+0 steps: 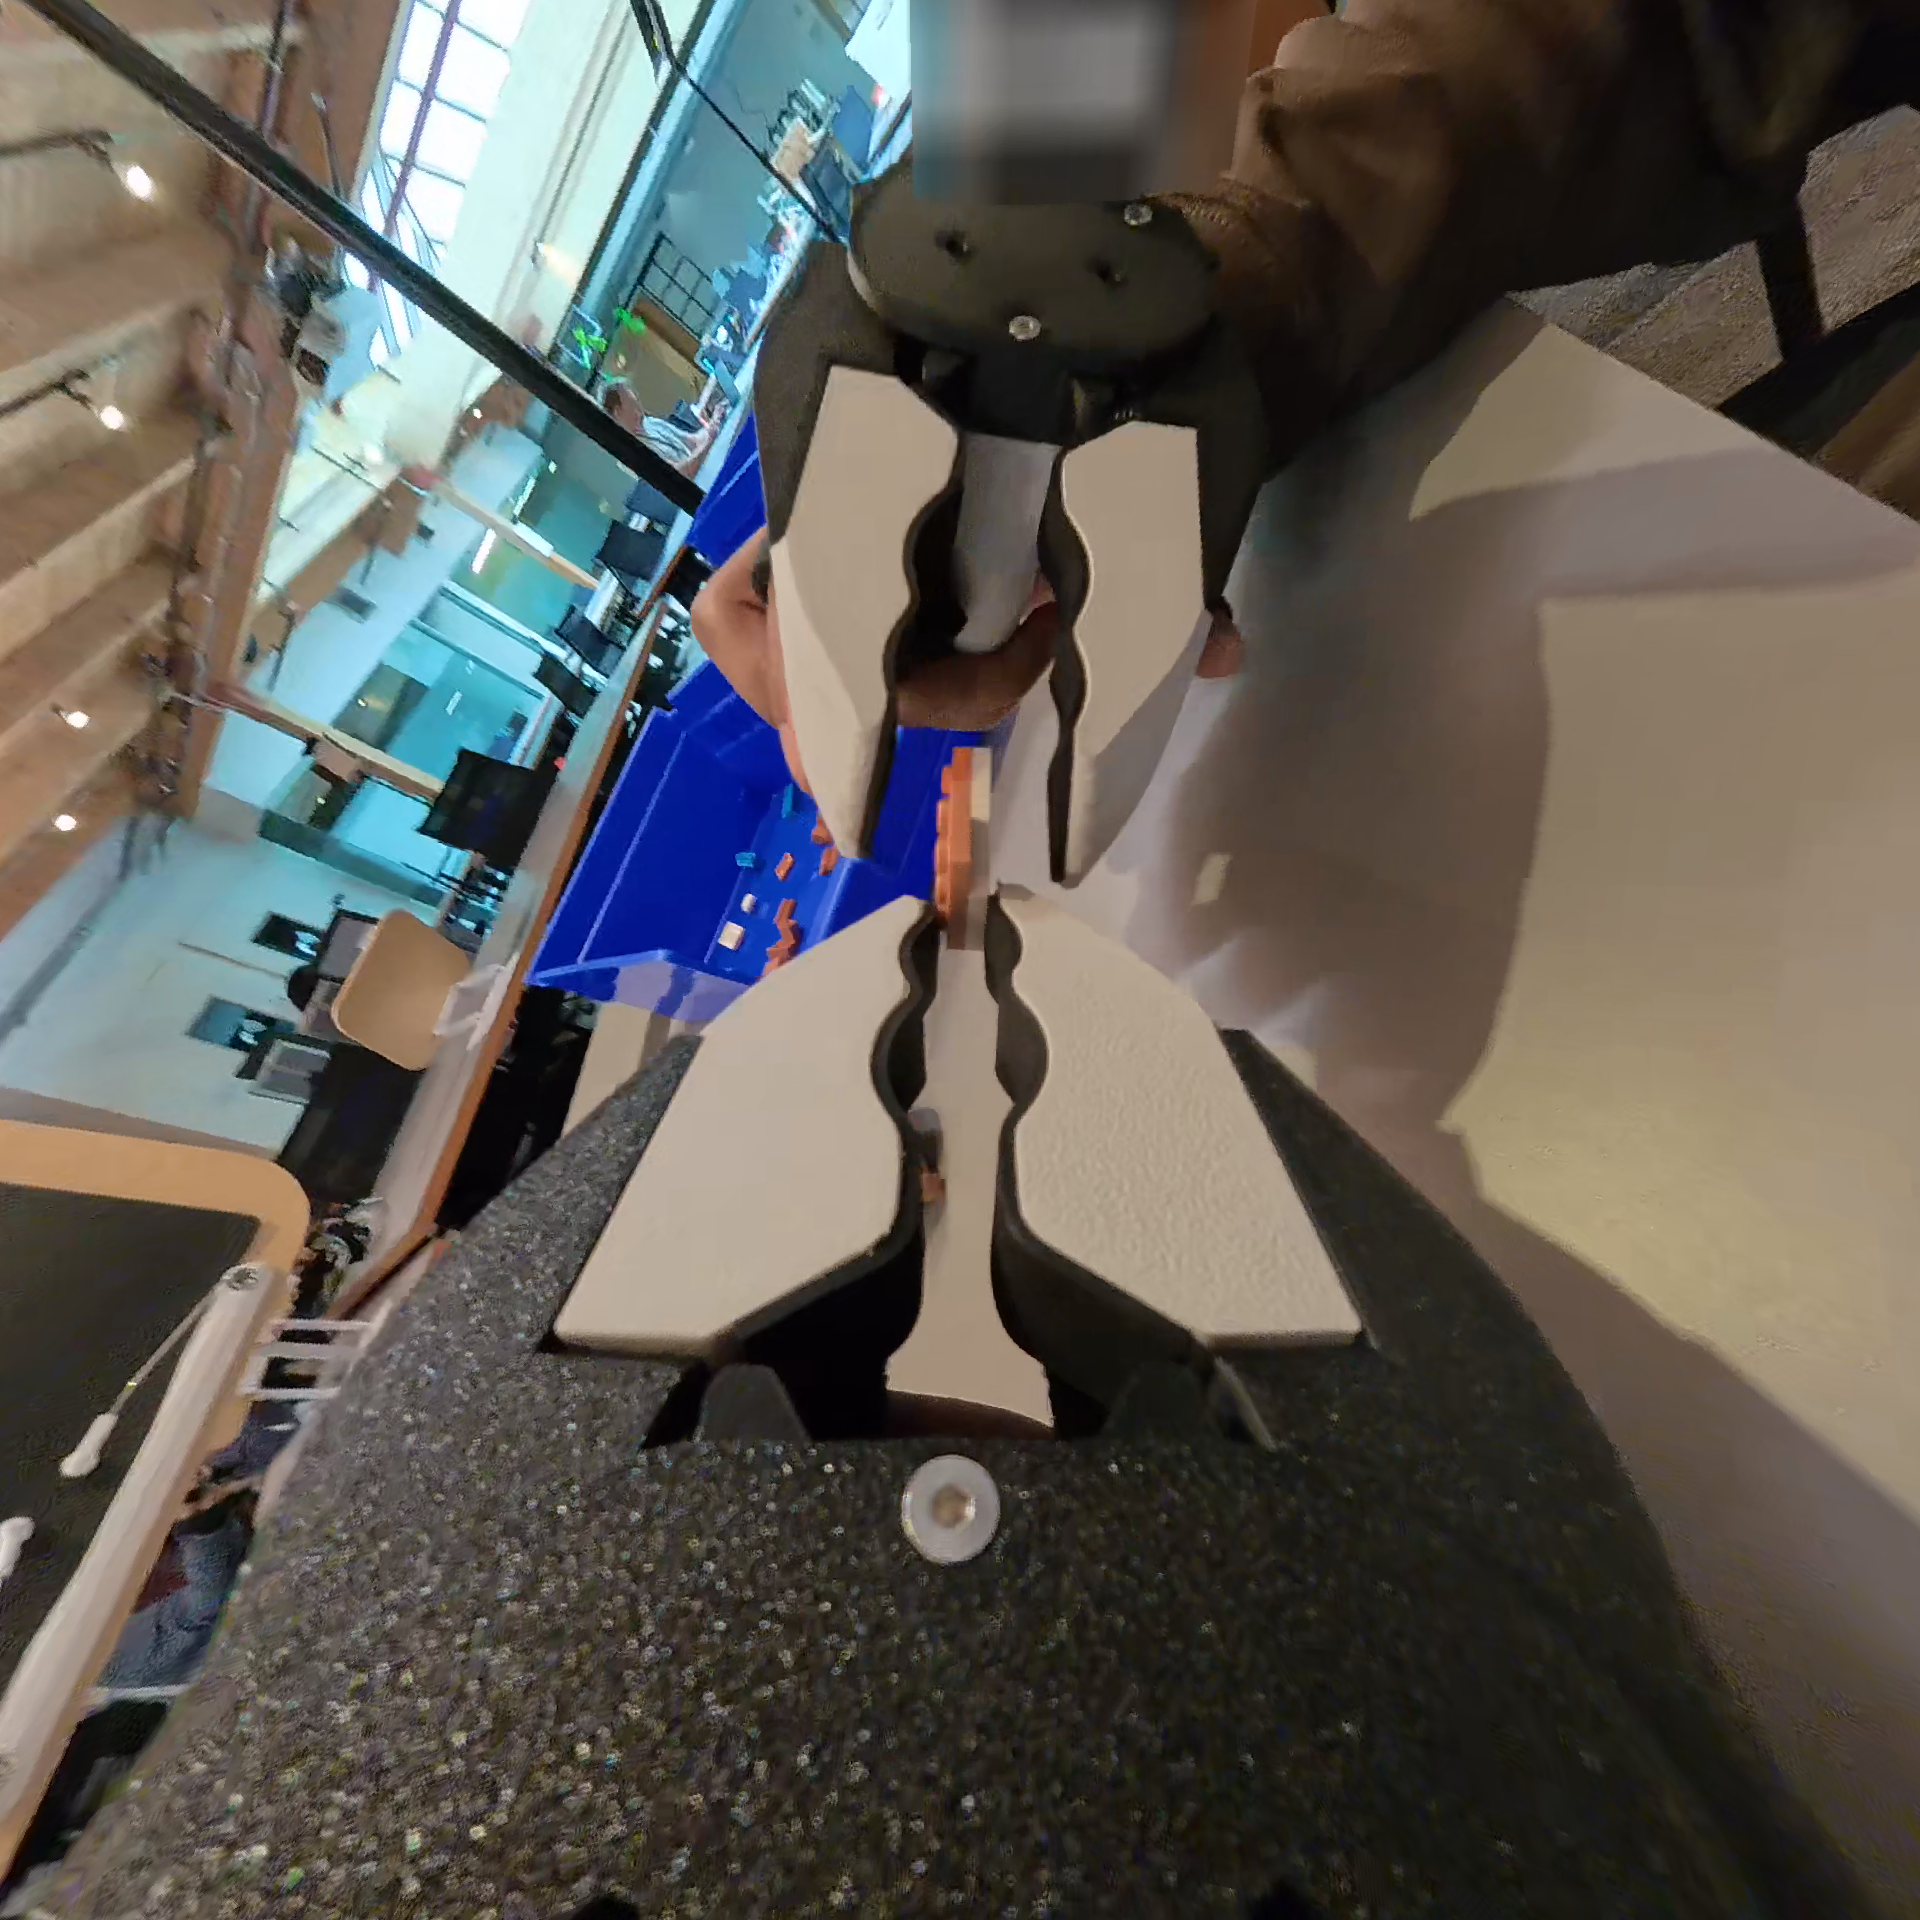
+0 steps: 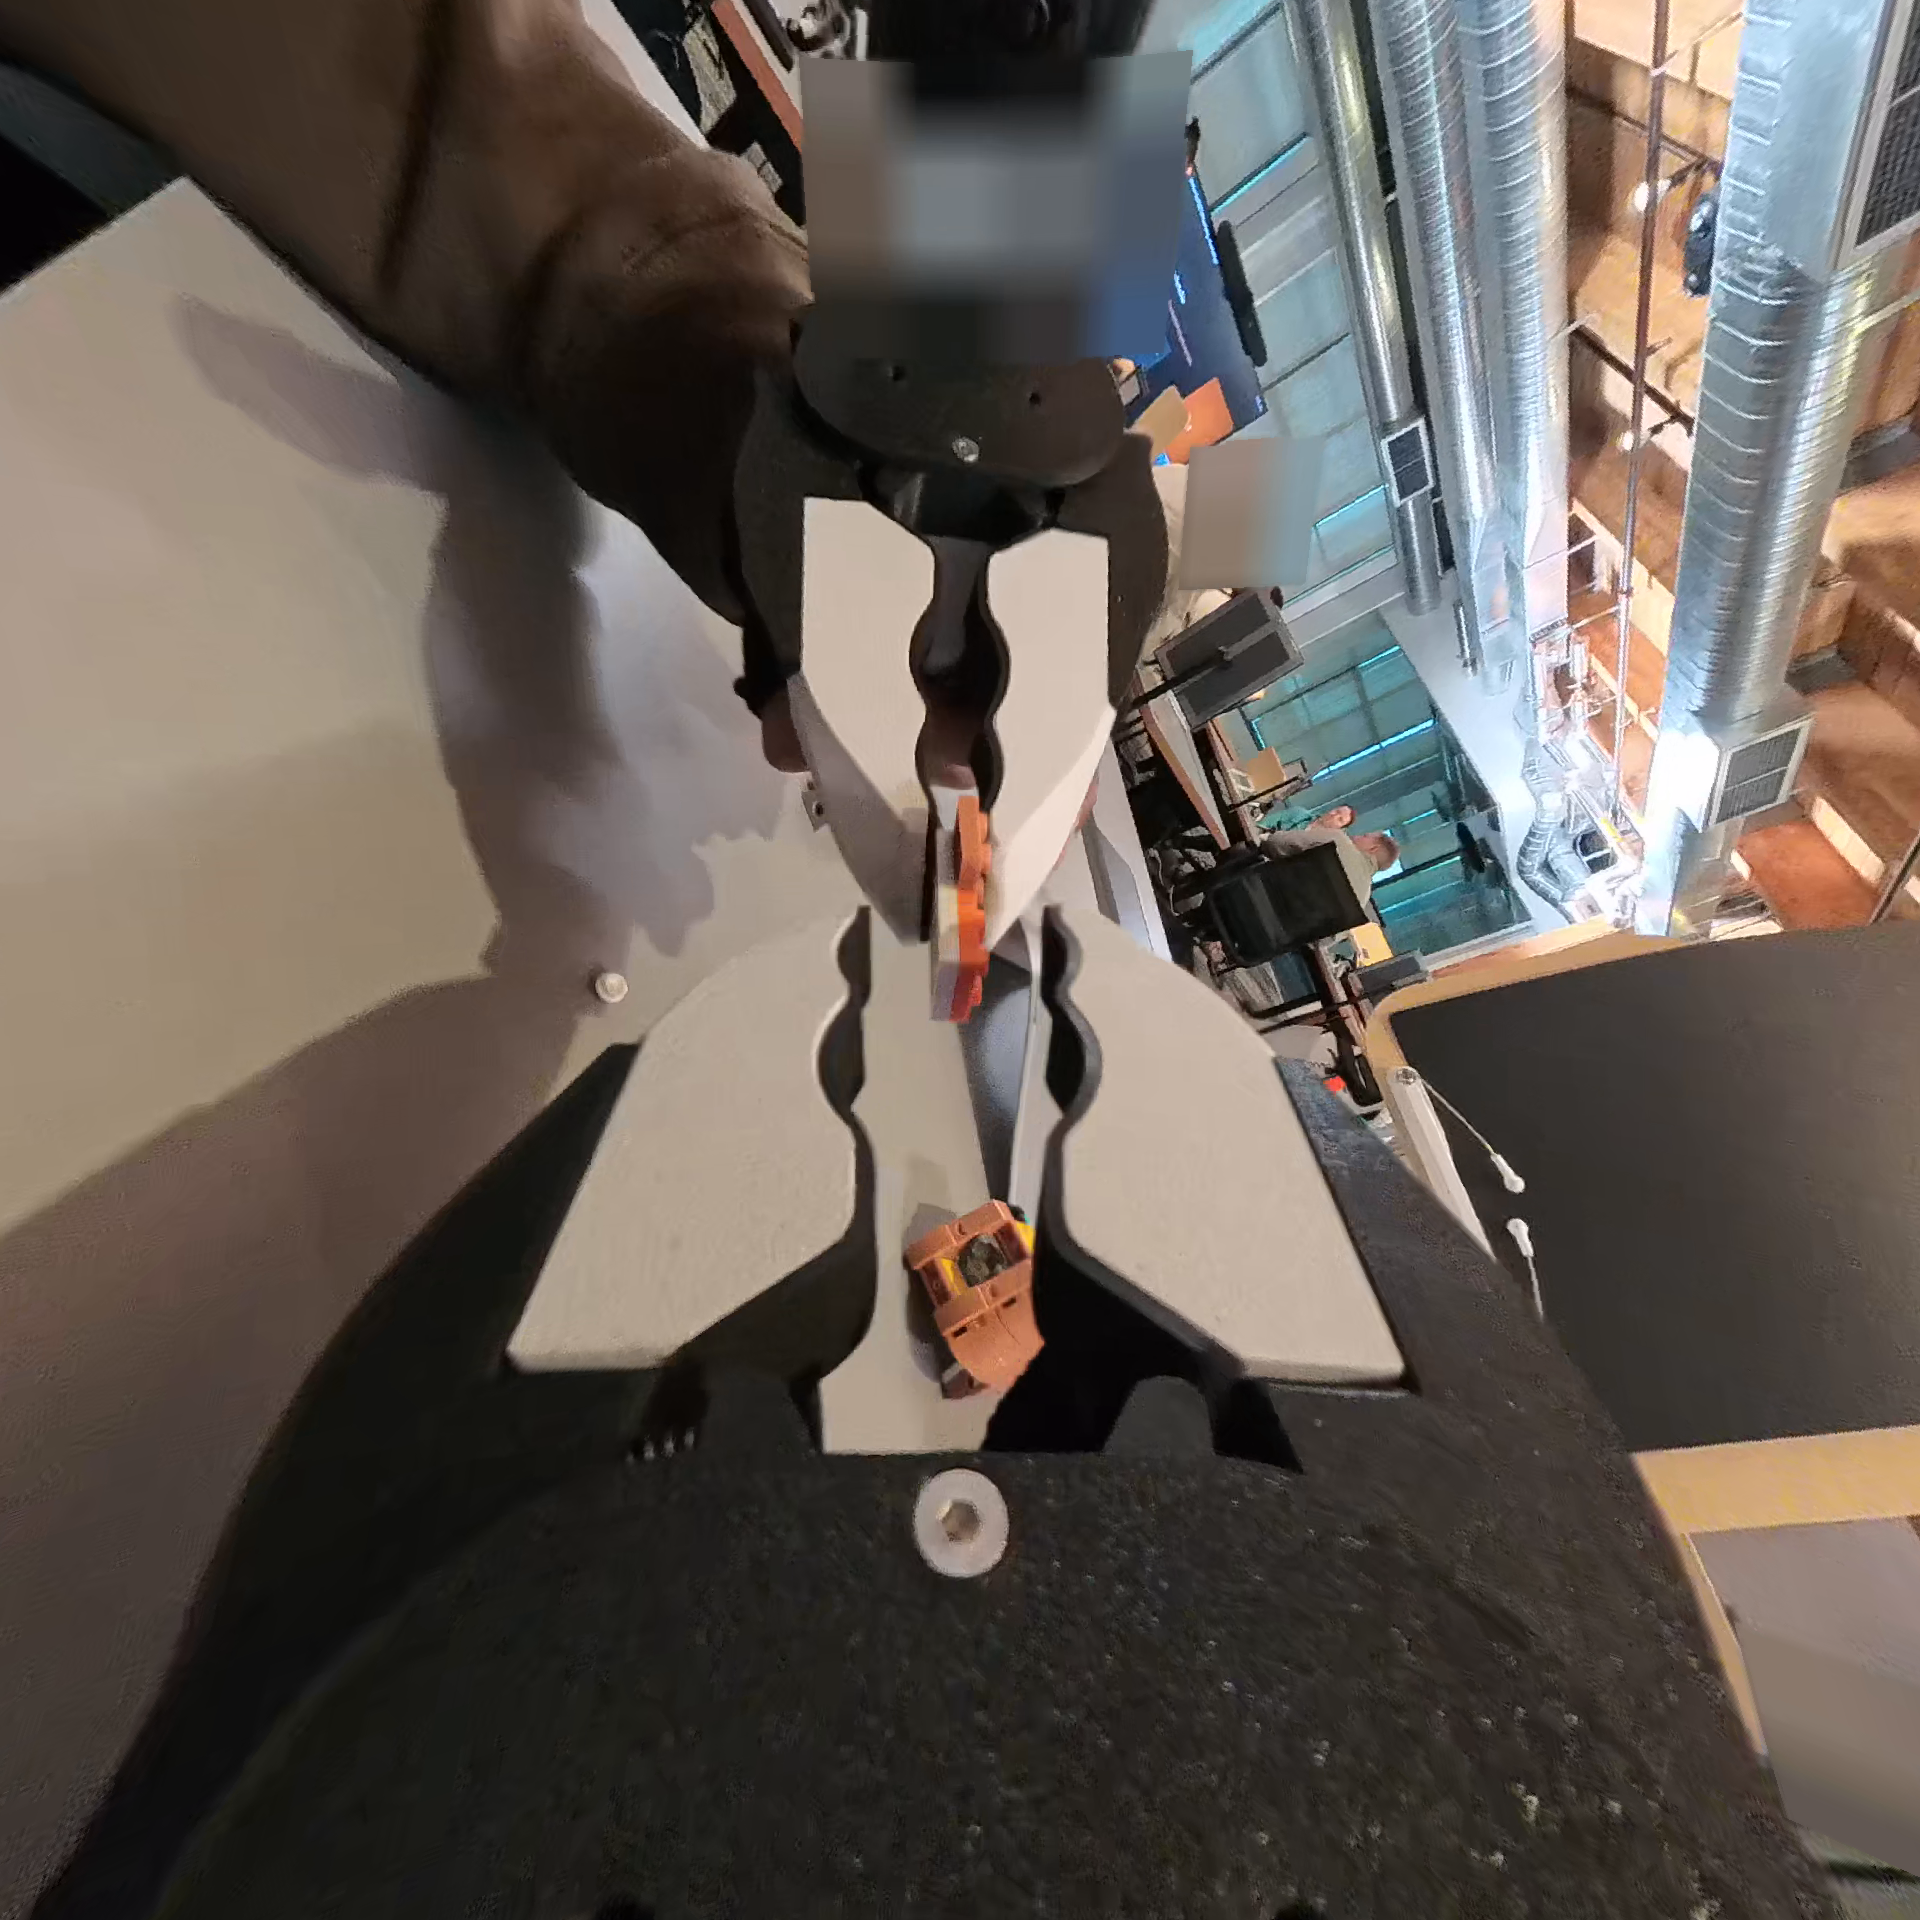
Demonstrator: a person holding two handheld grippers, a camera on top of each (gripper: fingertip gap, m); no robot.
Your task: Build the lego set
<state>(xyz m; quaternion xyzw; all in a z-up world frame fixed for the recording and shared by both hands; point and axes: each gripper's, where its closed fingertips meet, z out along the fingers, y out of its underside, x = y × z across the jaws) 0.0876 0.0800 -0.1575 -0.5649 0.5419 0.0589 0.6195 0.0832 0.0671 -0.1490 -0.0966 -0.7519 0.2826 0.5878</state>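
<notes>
Right gripper part-open, clamping nothing; left gripper pinches light, brittle orange lego plates (hold flat faces, gently).

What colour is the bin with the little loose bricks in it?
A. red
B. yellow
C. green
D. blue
D: in the left wrist view the bin is bright blue, and small orange bricks lie loose on its floor.
</notes>
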